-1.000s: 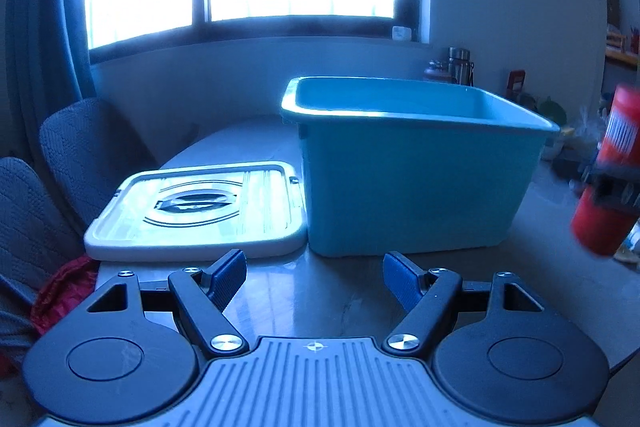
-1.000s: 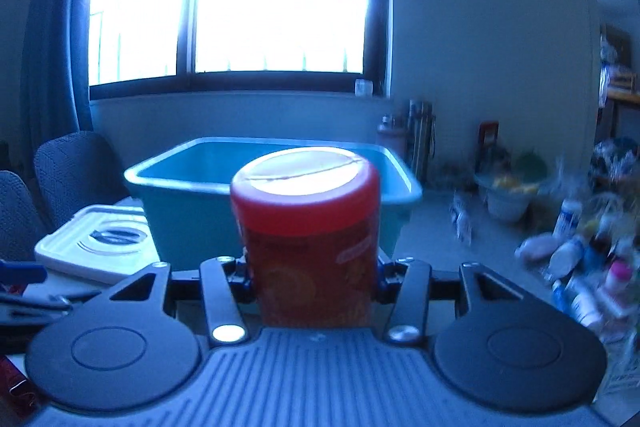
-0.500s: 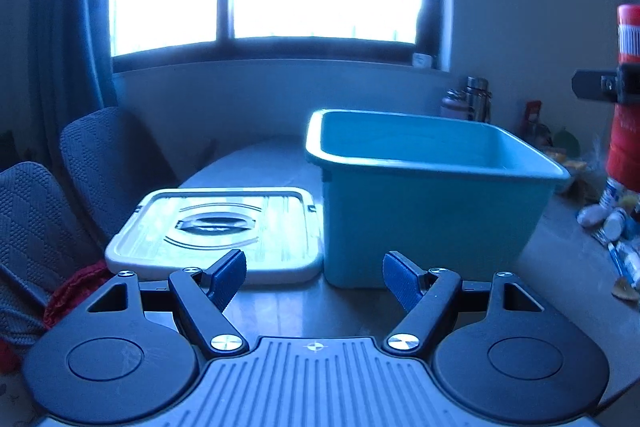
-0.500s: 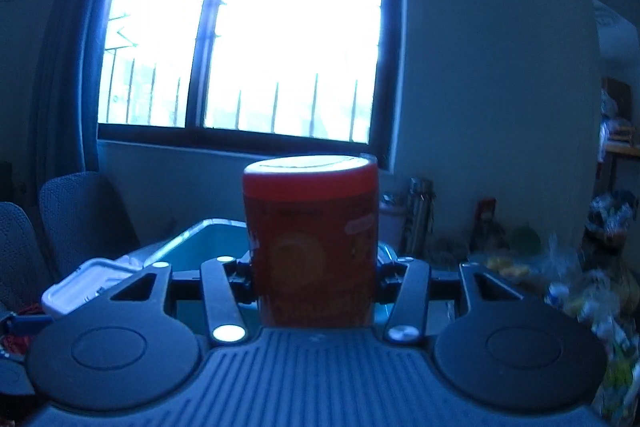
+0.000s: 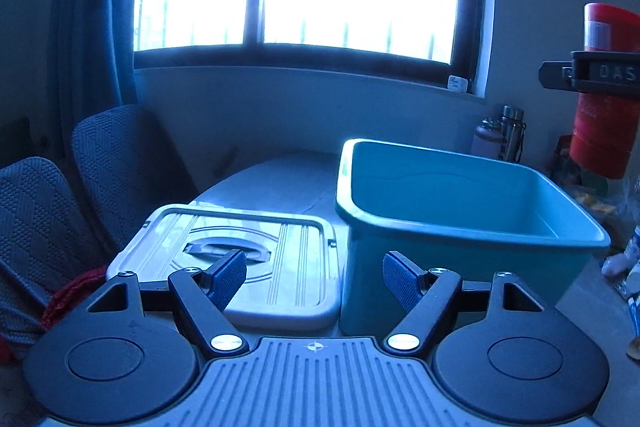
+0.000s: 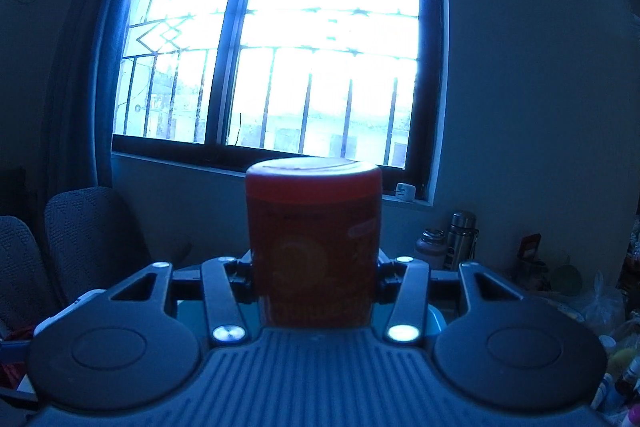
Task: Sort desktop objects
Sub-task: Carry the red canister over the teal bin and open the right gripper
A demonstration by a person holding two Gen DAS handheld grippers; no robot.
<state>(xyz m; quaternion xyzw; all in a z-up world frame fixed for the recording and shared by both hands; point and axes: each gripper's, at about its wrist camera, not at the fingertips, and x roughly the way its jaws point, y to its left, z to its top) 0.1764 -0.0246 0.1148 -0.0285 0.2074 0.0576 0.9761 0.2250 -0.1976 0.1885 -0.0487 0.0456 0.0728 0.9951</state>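
My right gripper (image 6: 314, 281) is shut on an upright red canister (image 6: 314, 247) with a red lid. In the left wrist view the red canister (image 5: 604, 131) hangs high at the right, above the right end of an empty teal bin (image 5: 460, 223). My left gripper (image 5: 314, 277) is open and empty, low in front of the bin and its white lid (image 5: 236, 259), which lies flat on the table to the bin's left.
Two grey chairs (image 5: 80, 187) stand at the left with a red cloth (image 5: 68, 299) below them. Flasks (image 5: 508, 139) stand by the wall behind the bin. Several small bottles and bags (image 6: 608, 311) clutter the table at the right.
My right gripper has lifted the red canister up, from table level to above the bin's rim. My left gripper has risen a little and stayed open.
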